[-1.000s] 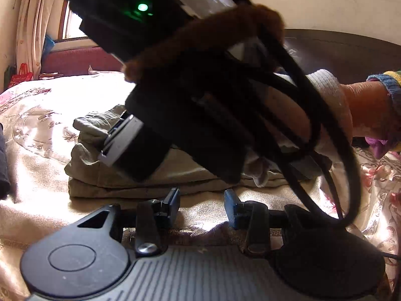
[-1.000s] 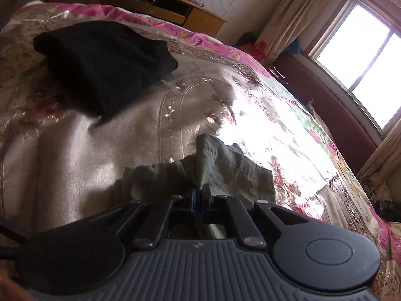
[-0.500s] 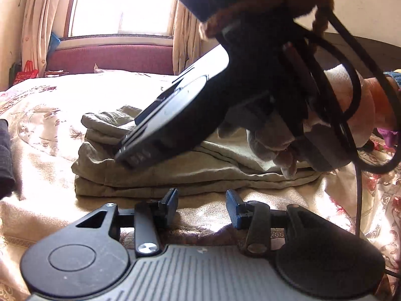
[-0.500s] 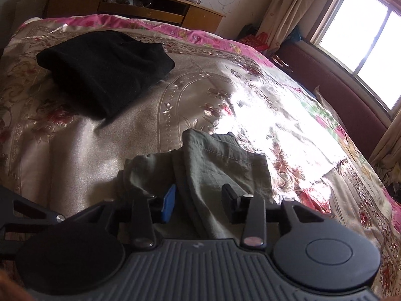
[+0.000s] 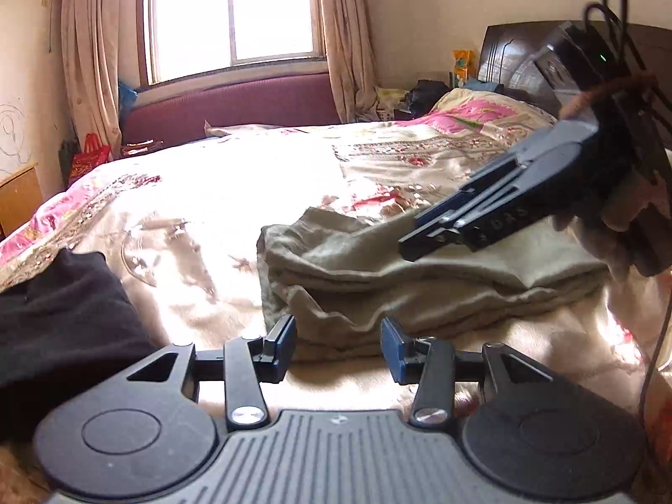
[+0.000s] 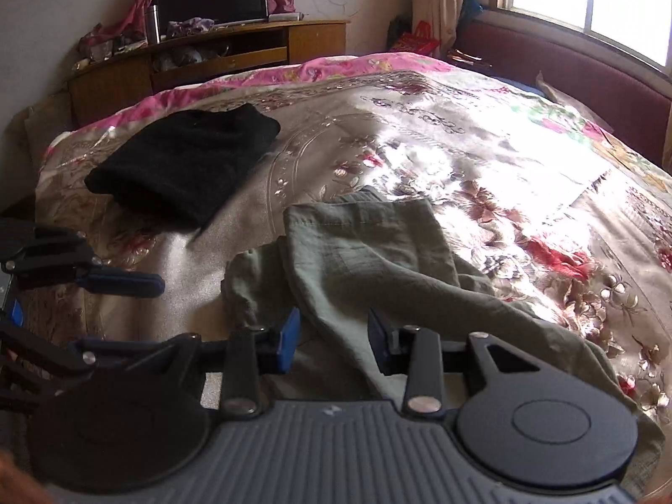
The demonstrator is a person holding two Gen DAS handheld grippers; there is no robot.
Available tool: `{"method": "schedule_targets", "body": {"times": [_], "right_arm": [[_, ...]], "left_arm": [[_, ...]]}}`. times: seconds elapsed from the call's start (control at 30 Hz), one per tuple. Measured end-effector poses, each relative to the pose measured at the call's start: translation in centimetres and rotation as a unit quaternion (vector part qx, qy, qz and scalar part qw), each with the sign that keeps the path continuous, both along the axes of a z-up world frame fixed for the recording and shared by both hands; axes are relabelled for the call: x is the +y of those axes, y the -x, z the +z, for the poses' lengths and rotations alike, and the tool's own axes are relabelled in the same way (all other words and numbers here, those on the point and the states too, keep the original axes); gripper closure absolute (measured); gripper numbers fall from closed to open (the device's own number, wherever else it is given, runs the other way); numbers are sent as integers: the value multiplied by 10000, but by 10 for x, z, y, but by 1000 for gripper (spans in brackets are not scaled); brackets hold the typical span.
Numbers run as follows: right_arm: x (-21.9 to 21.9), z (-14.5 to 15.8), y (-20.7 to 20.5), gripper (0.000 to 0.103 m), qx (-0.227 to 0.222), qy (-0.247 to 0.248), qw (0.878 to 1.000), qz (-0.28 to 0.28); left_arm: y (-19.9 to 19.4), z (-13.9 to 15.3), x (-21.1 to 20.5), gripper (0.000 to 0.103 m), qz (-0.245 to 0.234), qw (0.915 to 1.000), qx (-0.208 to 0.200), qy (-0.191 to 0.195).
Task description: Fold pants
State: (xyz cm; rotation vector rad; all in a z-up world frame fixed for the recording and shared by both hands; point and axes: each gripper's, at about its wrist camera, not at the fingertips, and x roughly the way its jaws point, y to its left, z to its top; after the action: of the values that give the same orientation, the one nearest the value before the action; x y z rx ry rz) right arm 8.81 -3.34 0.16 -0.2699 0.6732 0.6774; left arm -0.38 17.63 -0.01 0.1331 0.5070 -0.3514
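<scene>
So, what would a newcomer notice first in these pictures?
First, the folded olive-green pants lying mid-bed on the shiny floral bedspread, just ahead of both hand-held grippers. Next, the folded black garment nearer the bed's foot. Nothing sits between the jaws of the left hand-held gripper, which are opening.

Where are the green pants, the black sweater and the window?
green pants (image 6: 369,252), right wrist view, on the top fold.
black sweater (image 6: 189,159), right wrist view, on its middle.
window (image 5: 231,12), left wrist view, on the bright pane.

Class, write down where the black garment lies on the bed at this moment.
The black garment lies folded on the floral bedspread, apart from the olive pants. In the right wrist view it is upper left, toward the wooden cabinet; in the left wrist view, at the left edge.
</scene>
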Motion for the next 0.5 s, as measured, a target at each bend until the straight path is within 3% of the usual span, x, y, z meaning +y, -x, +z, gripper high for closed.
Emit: {"method": "schedule_targets", "body": {"times": [0.07,0.17,0.33,0.4,0.43,0.47,0.5], "right_arm": [[-11,7,-16,65,-74,-52,9999,-138],[-14,9,-60,60,17,5,9999,-115],[7,-7,-118,56,376,77,9990,235],[19,-20,-139,56,806,15,9960,394],[23,-24,-144,57,919,8,9950,401],[29,-28,-145,60,916,28,9948,444],[33,-30,-143,70,877,111,9946,545]], "left_arm": [[-22,10,4,39,13,9997,-56,221],[-63,9,-1,37,285,9993,-229,85],[-104,-13,-13,38,554,9980,117,279],[-102,-26,-20,43,552,9982,227,97],[-99,-30,-22,52,568,9980,271,-7],[-95,-34,-22,61,588,9978,312,-57],[-90,-36,-20,64,585,9977,341,-23]]}}
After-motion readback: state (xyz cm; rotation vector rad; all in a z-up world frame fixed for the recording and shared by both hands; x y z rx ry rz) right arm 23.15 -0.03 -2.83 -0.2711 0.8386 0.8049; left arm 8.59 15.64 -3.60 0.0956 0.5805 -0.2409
